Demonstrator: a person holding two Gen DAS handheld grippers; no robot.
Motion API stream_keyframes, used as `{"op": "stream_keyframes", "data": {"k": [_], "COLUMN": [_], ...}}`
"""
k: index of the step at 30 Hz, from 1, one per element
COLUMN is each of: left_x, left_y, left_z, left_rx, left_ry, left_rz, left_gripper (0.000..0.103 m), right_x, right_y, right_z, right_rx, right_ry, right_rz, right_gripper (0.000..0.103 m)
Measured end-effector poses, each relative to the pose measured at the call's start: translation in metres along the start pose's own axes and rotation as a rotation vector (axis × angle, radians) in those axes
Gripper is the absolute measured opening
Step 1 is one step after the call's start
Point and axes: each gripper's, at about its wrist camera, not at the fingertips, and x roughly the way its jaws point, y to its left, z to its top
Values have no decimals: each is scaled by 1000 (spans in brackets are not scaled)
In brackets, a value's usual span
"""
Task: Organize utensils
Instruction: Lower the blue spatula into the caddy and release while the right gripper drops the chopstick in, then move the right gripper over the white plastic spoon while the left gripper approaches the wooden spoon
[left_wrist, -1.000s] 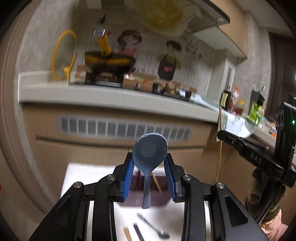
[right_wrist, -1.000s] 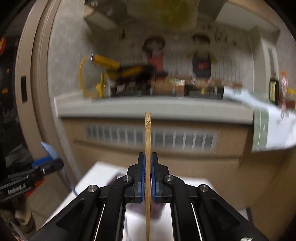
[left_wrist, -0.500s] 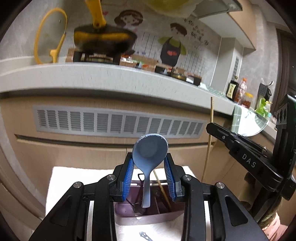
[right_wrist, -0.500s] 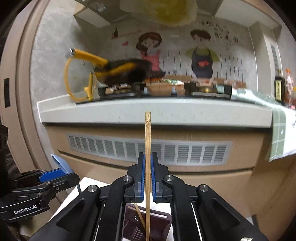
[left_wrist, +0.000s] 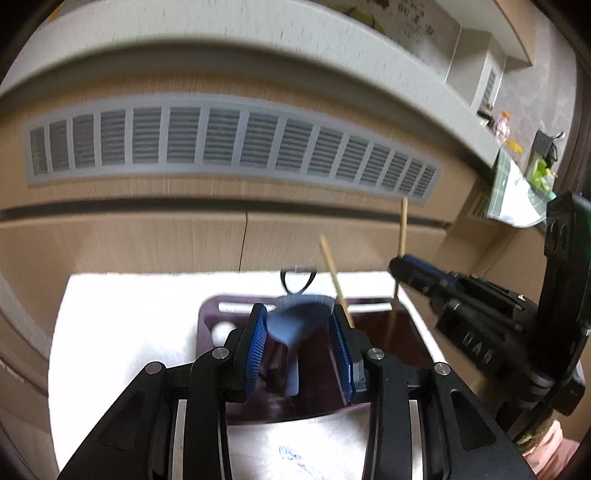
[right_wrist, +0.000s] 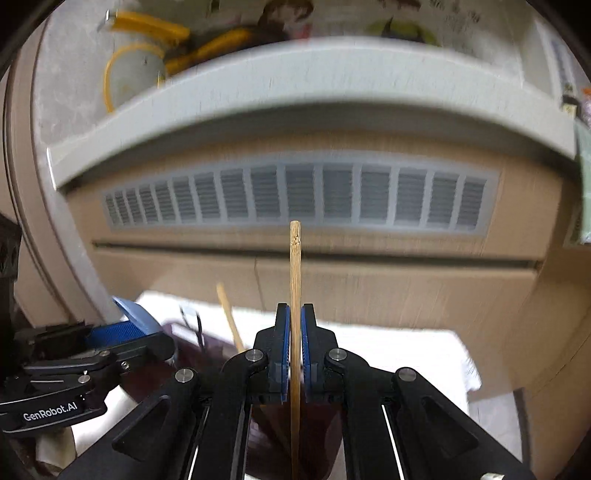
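Gripping a blue plastic rice spoon (left_wrist: 295, 325) by its bowl, the left gripper (left_wrist: 299, 332) sits at lower centre of the left wrist view, blue pads spread about as wide as the bowl & pressed to its edges; handle hangs down into the dark purple plastic utensil holder (left_wrist: 229, 314) just below. Holder stands on a white cloth (left_wrist: 122, 332). A loose bamboo chopstick (left_wrist: 334, 275) leans in the holder, w/ a black wire-loop tool (left_wrist: 295, 280) at the back wall.

Right gripper (right_wrist: 294, 347), lower centre of the right wrist view, is nearly closed, pads clamped on an upright bamboo chopstick (right_wrist: 295, 266); its lower end drops toward the holder, tip hidden. Grey vent grille (right_wrist: 295, 195) spans mid frame, under a pale countertop edge (right_wrist: 295, 70). Background blurred.
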Motion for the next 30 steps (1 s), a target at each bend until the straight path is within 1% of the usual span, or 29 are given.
{"op": "stream_keyframes", "data": {"k": [2, 3, 5, 6, 7, 9, 11, 14, 16, 17, 21, 24, 26, 30], "left_x": [4, 3, -2, -7, -14, -28, -43, -62, -71, -75, -85, -88, -90, -91], "left_y": [1, 2, 4, 5, 6, 8, 9, 14, 17, 19, 25, 30, 31, 25], "left_z": [-4, -6, -10, -12, -15, -20, -28, -47, -62, -70, -111, -142, -159, -184], "left_rx": [-1, -2, -7, -11, -15, -18, -22, -31, -35, -37, -60, -96, -115, -121], "left_ry": [19, 20, 12, 4, -6, -21, -29, -26, -20, -14, 35, 93, 121, 163], "left_rz": [7, 10, 25, 30, 36, 53, 73, 105, 133, 146, 185, 184, 180, 170], "left_gripper": [39, 40, 43, 46, 46, 46, 48, 55, 57, 57, 57, 57, 57, 57], "right_x": [6, 6, -1, -10, -19, -36, -52, -70, -77, -77, -80, -84, -85, -85], "right_y": [3, 4, 3, 1, 1, 2, 5, 16, 24, 28, 49, 56, 59, 60], "right_z": [-10, -14, -18, -20, -22, -26, -33, -50, -68, -75, -116, -143, -165, -198], "right_rx": [-30, -41, -39, -35, -35, -38, -50, -90, -115, -124, -171, -162, -151, -146], "right_ry": [39, 52, 48, 30, 17, 6, 17, 58, 101, 116, 205, 275, 338, 421], "right_rz": [-8, -9, -10, -21, -28, -31, -28, -18, 1, 8, 45, 91, 135, 148], "right_gripper": [8, 10, 22, 31, 37, 38, 38, 38, 43, 44, 44, 44, 43, 41]}}
